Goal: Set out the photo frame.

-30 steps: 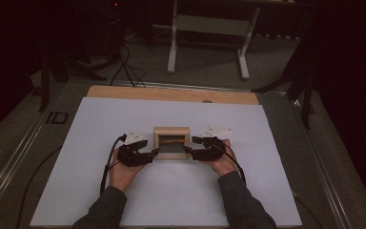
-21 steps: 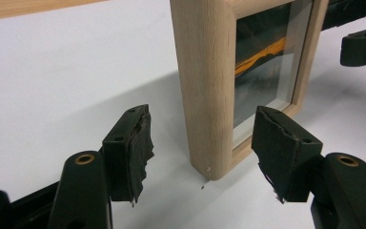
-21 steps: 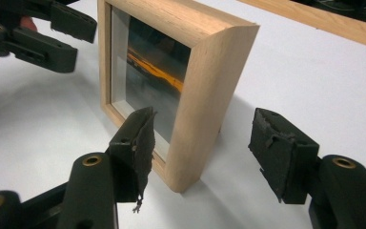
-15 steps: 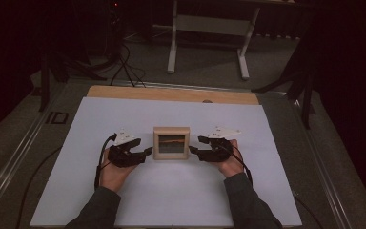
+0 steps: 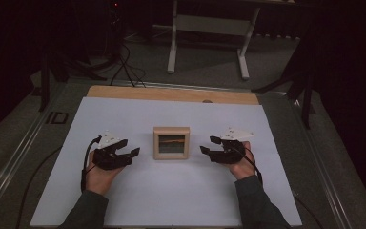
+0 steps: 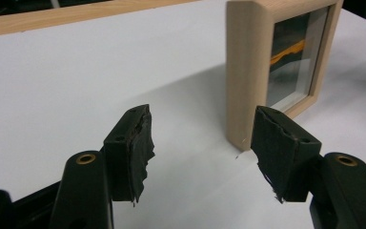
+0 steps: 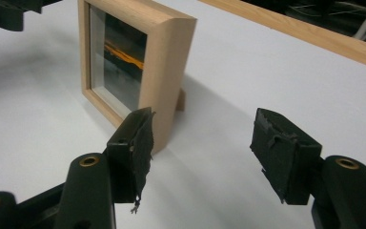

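A small square picture frame (image 5: 171,142) of pale, smooth wood is standing upright near the middle of the white sheet (image 5: 171,191) that is covering the table, whose bare wooden edge (image 5: 171,94) is showing along the far side. The frame is box-like and deep, with a bevelled front rim, and behind its glass pane it is holding a dark picture crossed by a thin orange streak. The left gripper (image 5: 122,152) is resting beside the frame on its left and the right gripper (image 5: 210,145) on its right, each held in a hand with a dark sleeve behind it, and neither is touching the frame. Both pairs of jaws are standing wide apart with nothing between them. The left gripper view is showing the frame's plain wooden side (image 6: 242,71) close up, just beyond the black pads (image 6: 139,143), whose rubbery facing is looking torn and ragged at the edges. The right gripper view is showing the opposite side (image 7: 171,71) and a small wooden prop (image 7: 180,100) sticking out behind the frame, with the frayed pads (image 7: 143,148) and brass-coloured rivets in front.
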Demonstrator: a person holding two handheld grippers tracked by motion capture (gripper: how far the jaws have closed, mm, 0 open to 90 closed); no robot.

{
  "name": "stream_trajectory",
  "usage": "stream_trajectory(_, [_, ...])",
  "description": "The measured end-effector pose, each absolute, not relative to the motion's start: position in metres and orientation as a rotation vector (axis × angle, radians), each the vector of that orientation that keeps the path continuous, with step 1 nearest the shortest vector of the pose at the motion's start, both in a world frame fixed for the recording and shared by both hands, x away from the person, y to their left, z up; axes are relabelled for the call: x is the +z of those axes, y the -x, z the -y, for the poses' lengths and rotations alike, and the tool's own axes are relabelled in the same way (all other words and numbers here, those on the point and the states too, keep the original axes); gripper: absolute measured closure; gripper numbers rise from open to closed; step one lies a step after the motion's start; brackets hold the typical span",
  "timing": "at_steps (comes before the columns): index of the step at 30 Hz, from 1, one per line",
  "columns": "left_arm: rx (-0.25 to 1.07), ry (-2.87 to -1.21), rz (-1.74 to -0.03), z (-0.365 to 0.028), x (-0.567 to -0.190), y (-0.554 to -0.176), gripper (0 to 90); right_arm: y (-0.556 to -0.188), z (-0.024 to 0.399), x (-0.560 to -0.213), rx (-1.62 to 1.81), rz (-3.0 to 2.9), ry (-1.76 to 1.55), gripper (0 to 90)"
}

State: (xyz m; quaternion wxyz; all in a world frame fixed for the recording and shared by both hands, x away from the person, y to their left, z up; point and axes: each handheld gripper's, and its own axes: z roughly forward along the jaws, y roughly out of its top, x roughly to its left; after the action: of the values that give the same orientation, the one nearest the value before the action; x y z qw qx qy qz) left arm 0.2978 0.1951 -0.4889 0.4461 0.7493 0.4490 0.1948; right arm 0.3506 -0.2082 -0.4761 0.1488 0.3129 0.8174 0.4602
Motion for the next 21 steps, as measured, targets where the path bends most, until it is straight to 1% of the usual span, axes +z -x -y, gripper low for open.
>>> stream_trajectory(12, [0.535, -1.855, -1.139, -0.223, -0.488, -0.278, 39.3, -0.34, 0.233, -0.474, 1.33, -2.287, -0.94, 37.4])
stream_trajectory(21, [0.546, -1.851, -1.175, -0.234, -0.496, -0.264, 38.5, -0.317, 0.262, -0.488, 1.332, -2.215, -1.008, 35.8])
